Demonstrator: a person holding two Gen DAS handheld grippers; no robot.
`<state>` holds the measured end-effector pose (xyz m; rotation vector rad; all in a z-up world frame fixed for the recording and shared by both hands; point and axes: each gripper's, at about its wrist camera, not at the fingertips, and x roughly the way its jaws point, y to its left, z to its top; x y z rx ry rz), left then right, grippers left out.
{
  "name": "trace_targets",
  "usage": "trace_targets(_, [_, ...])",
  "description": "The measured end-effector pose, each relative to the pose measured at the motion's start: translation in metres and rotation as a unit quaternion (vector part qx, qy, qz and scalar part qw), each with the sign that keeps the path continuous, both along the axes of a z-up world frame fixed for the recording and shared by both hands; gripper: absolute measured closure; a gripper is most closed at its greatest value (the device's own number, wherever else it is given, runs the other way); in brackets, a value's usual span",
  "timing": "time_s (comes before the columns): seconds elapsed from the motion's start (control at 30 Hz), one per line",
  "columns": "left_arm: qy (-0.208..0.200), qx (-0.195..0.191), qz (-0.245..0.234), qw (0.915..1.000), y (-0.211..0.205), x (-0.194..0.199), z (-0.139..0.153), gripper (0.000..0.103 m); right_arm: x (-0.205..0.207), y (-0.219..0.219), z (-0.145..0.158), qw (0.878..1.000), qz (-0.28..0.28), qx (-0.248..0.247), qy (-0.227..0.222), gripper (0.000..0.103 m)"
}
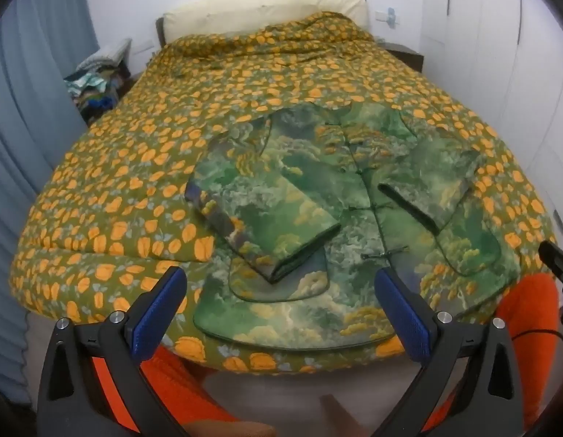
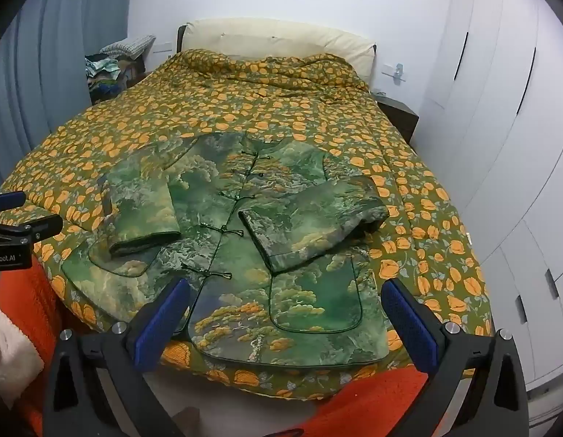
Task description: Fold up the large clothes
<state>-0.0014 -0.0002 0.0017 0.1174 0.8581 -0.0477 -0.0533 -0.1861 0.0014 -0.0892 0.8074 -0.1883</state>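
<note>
A green landscape-print padded jacket (image 1: pixel 336 196) lies flat, front up, on the bed, with knot buttons down the middle. Both sleeves are folded in over the body: the left sleeve (image 1: pixel 259 215) and the right sleeve (image 1: pixel 430 182). The jacket also shows in the right wrist view (image 2: pixel 245 240). My left gripper (image 1: pixel 281 291) is open and empty, above the jacket's hem near the foot of the bed. My right gripper (image 2: pixel 286 302) is open and empty, above the hem's right half. The left gripper's side shows in the right wrist view (image 2: pixel 11 225).
The bed is covered by an olive quilt with orange flowers (image 1: pixel 135 167), with a cream pillow (image 1: pixel 266 7) at the head. A pile of clothes (image 1: pixel 99 76) sits at the far left, a dark nightstand (image 2: pixel 398 113) at the far right, white wardrobes (image 2: pixel 500 145) along the right.
</note>
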Motion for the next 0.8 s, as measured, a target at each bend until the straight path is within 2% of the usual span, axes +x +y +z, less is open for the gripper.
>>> trace_targets(0.07, [0.016, -0.004, -0.003, 0.9999, 0.0005, 0.0024, -0.0002, 0.0, -0.0006, -0.0005, 0.0008, 1.0, 0.0, 0.008, -0.006, 0.0])
trace_targets(0.8, [0.01, 0.011, -0.001, 0.9999, 0.0025, -0.002, -0.0016, 0.0, 0.0016, 0.0035, 0.0014, 1.0, 0.003, 0.013, -0.001, 0.0])
